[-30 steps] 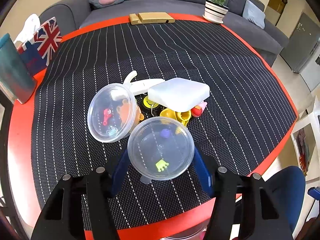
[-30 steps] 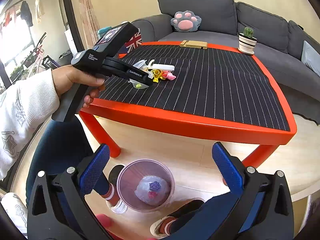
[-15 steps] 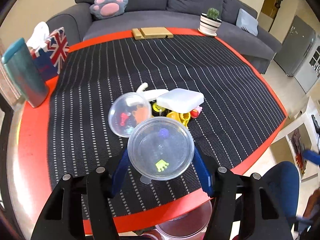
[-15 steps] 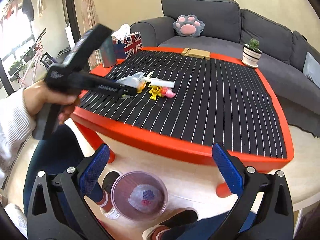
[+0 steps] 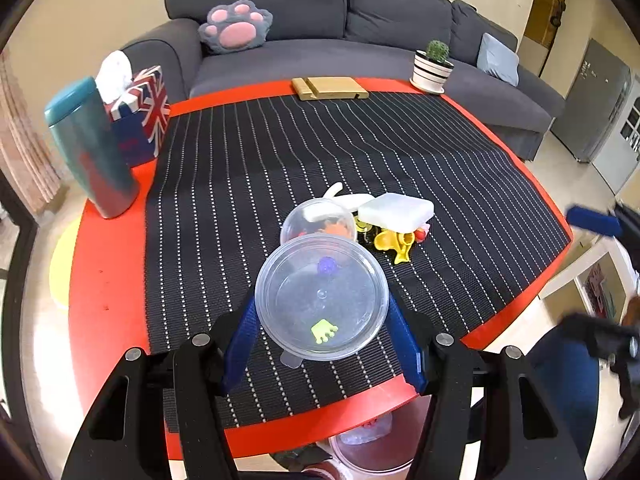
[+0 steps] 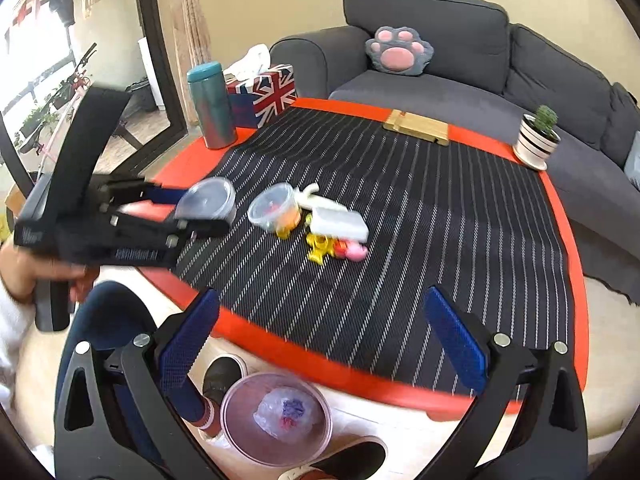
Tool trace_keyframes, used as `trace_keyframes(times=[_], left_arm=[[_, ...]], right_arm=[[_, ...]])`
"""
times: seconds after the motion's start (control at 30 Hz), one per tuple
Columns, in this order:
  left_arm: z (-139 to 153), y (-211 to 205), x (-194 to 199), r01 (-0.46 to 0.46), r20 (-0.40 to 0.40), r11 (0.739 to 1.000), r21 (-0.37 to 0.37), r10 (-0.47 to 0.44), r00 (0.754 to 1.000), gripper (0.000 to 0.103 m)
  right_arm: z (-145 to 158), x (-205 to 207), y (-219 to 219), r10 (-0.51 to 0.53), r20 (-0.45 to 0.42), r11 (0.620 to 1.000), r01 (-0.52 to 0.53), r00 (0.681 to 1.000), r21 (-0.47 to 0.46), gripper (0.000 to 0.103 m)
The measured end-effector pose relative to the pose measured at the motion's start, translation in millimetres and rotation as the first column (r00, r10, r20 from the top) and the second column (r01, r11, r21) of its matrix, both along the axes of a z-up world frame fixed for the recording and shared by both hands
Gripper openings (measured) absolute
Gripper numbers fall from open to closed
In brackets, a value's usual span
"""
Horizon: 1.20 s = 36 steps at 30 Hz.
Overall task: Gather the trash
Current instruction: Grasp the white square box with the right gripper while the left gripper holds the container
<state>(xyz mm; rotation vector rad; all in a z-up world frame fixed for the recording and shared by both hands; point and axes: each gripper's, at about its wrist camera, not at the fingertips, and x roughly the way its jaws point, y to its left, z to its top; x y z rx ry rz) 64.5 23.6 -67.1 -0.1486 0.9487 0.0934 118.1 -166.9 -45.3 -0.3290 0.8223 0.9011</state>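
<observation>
My left gripper is shut on a clear plastic lid and holds it above the table's near edge; it also shows in the right wrist view. On the striped mat lie a clear cup with coloured bits, a white foam box and small yellow and pink toys. My right gripper is open and empty, off the table's front edge. A pink bin with a crumpled wrapper stands on the floor below it.
A teal tumbler and a Union Jack tissue box stand at the table's left. A wooden stand and a potted cactus are at the far edge. A grey sofa is behind.
My left gripper has pulled back and risen from the pile with the lid in it. My right gripper has risen and swung toward the table, so the bin sits lower in its view.
</observation>
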Motion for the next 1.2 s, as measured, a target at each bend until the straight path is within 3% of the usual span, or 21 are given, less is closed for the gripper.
trace_keyframes(times=[0.5, 0.83, 1.07, 1.13, 1.2], left_arm=[[-4.0, 16.4, -10.2, -0.008, 0.004, 1.0, -0.024, 0.008, 1.0, 0.059], [-6.5, 20.5, -12.5, -0.008, 0.003, 0.999, -0.034, 0.008, 1.0, 0.059], [-11.7, 23.1, -13.9, -0.005, 0.0, 0.999, -0.04, 0.005, 1.0, 0.059], [-13.1, 23.6, -13.9, -0.007, -0.001, 0.999, -0.042, 0.007, 1.0, 0.059], [-14.9, 24.1, -13.7, -0.008, -0.003, 0.999, -0.043, 0.007, 1.0, 0.059]], right_arm=[[-18.0, 76.6, 71.9, -0.016, -0.21, 0.997, 0.0, 0.977, -0.076, 0.1], [-51.8, 102.3, 106.3, -0.047, -0.264, 0.973, -0.016, 0.963, -0.228, 0.1], [-72.7, 109.6, 111.7, -0.06, -0.292, 0.965, -0.02, 0.955, -0.262, 0.1], [-75.4, 108.9, 112.7, -0.057, -0.289, 0.965, -0.022, 0.956, -0.262, 0.094], [-77.2, 108.3, 113.8, -0.054, -0.297, 0.965, -0.027, 0.954, -0.26, 0.08]])
